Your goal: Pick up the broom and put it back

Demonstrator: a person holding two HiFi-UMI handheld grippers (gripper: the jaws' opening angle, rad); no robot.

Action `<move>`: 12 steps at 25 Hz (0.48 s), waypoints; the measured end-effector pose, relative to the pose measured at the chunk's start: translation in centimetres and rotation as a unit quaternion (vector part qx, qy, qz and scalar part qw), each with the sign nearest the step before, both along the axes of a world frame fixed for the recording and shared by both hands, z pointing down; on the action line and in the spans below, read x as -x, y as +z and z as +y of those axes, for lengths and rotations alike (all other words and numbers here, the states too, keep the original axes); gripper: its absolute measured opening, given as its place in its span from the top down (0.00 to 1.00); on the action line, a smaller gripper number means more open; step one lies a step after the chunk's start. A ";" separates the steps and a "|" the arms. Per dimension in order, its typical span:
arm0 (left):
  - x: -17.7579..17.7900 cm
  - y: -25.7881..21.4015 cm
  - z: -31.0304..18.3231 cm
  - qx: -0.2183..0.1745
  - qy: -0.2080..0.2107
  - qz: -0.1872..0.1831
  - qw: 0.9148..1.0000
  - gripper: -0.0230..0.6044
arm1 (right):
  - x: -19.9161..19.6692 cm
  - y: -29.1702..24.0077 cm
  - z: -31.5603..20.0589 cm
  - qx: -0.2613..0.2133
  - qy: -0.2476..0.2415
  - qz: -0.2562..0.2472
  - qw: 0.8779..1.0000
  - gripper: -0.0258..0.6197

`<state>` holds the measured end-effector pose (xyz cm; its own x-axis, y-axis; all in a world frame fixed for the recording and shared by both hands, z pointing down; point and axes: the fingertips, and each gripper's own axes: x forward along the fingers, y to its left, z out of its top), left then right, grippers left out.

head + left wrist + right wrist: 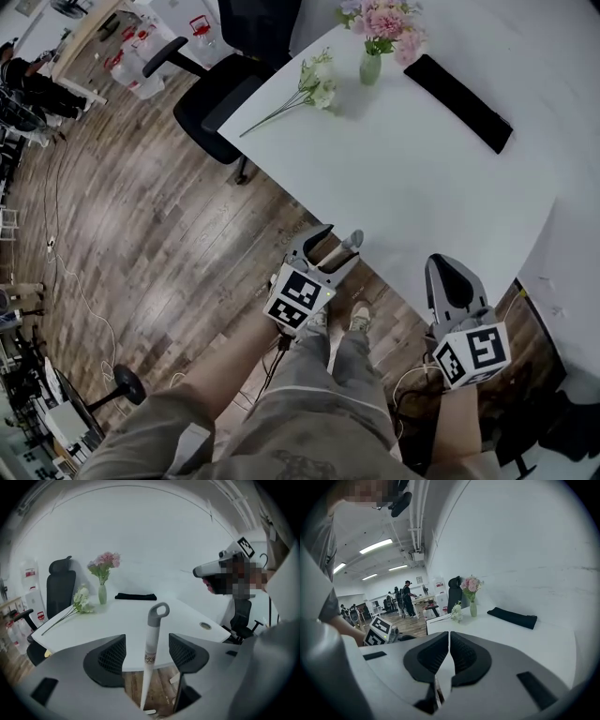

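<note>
Near us, our left gripper point(147, 652) sets its fingers wide around, not touching, the upright white broom handle with a grey loop end point(152, 634), while our right gripper point(449, 654) has its fingers pressed together on nothing above the white bench point(422, 159), so we judge this either a grasp about to close or a broom just let go.

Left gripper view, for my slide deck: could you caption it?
Left gripper open, the broom handle between its jaws, a white table behind.
</note>
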<state>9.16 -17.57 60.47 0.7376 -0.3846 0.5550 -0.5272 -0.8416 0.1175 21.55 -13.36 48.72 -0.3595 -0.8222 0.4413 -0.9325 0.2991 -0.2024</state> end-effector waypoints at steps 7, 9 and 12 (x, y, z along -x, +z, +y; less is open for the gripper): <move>-0.8 3.5 -0.3 0.020 0.000 -0.013 1.000 0.50 | 0.3 2.5 -0.2 0.016 0.001 0.004 1.000 0.90; -1.0 4.0 -0.4 0.015 0.003 -0.018 1.000 0.53 | 0.4 3.0 -0.2 0.019 0.001 0.006 1.000 0.90; -1.1 4.2 -0.5 -0.005 0.002 -0.023 1.000 0.75 | 0.5 3.5 0.0 0.023 0.003 -0.002 1.000 0.90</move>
<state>10.29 -18.11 64.67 0.7126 -0.3881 0.5844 -0.5288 -0.8446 0.0838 21.02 -13.40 52.19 -0.3566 -0.8031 0.4773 -0.9334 0.2841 -0.2192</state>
